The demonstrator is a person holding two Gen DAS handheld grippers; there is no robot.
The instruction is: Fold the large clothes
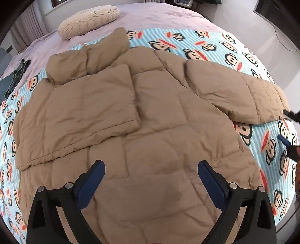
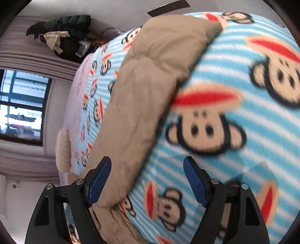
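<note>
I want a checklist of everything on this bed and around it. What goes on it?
Surface: monkey blanket spread over a lilac bedcover.
Job's things: tan puffer jacket lying flat, one sleeve folded across its body, the other sleeve stretched out sideways.
Clutter: cream pillow; dark clothes at the bed's edge.
Grippers: left tool open above the jacket, holding nothing; right tool open, empty, over the sleeve's edge.
Cables: one dark cable along the wall.
Surroundings: window; heap of clothes.
</note>
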